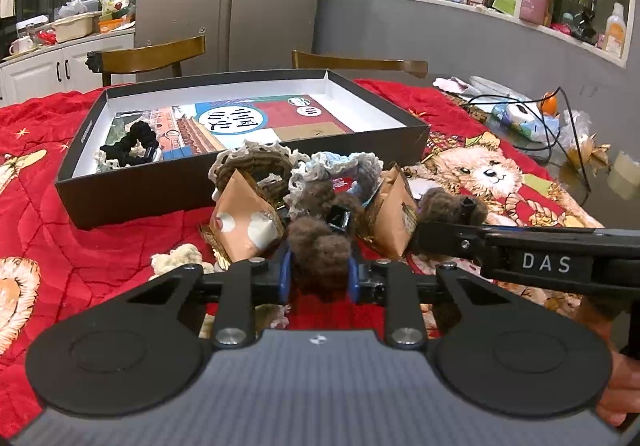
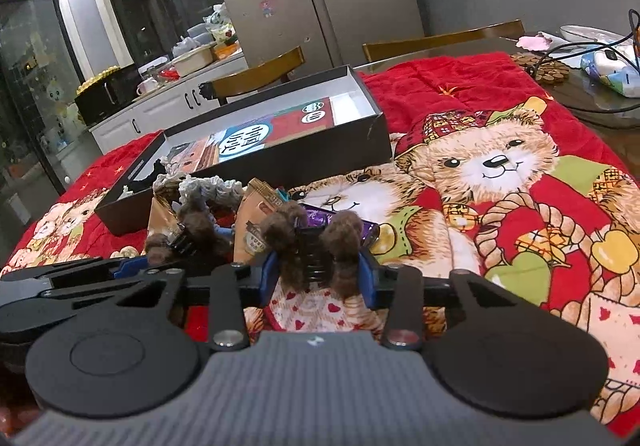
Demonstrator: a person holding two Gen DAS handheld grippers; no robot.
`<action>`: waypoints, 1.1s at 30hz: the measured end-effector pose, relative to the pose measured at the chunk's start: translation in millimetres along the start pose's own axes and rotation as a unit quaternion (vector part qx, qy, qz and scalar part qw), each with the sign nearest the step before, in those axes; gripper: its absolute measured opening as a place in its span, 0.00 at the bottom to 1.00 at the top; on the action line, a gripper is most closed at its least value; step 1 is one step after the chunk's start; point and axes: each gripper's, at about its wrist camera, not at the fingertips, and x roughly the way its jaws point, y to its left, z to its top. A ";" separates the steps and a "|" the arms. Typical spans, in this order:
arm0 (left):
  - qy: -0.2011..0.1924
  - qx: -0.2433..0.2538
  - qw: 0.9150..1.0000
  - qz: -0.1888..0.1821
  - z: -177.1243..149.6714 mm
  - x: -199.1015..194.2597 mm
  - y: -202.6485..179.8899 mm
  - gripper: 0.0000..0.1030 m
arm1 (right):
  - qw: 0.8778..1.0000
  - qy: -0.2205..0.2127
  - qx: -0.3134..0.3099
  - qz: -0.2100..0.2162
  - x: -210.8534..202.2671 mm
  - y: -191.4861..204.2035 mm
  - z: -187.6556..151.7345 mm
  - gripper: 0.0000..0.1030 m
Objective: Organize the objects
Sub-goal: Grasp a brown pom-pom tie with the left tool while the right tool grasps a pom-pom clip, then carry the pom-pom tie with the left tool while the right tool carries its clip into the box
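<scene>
My left gripper (image 1: 319, 278) is shut on a brown fuzzy hair claw clip (image 1: 320, 246), just above the red blanket. My right gripper (image 2: 316, 278) is shut on a second brown fuzzy claw clip (image 2: 314, 242); it also shows at the right of the left wrist view (image 1: 452, 213). Between and behind them lie two tan snack packets (image 1: 244, 217) (image 1: 394, 205), crocheted scrunchies (image 1: 336, 169) and a purple wrapper (image 2: 320, 215). A black open box (image 1: 248, 181) behind holds a book (image 1: 256, 121) and a black scrunchie (image 1: 134, 143).
A red teddy-bear blanket (image 2: 500, 173) covers the table. Two wooden chairs (image 1: 148, 55) stand behind the box. Cables, tissue pack and clutter (image 1: 524, 117) lie at the table's right edge. A cream knitted piece (image 1: 176, 260) lies left of my left gripper.
</scene>
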 end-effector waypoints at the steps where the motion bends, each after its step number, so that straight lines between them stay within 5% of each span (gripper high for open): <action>1: 0.000 0.000 1.000 -0.001 0.0 -0.3 -0.1 0.30 | 1.000 -0.002 0.001 -0.001 -0.8 -0.3 0.0 0.41; 19: -0.027 0.010 1.000 0.000 -1.9 -9.8 -3.6 0.30 | 0.999 -0.041 0.005 -0.001 -12.1 -1.3 0.5 0.41; 33: -0.086 0.014 0.996 -0.001 -6.0 -32.0 -4.7 0.30 | 0.992 -0.126 -0.027 -0.008 -30.1 11.9 2.2 0.41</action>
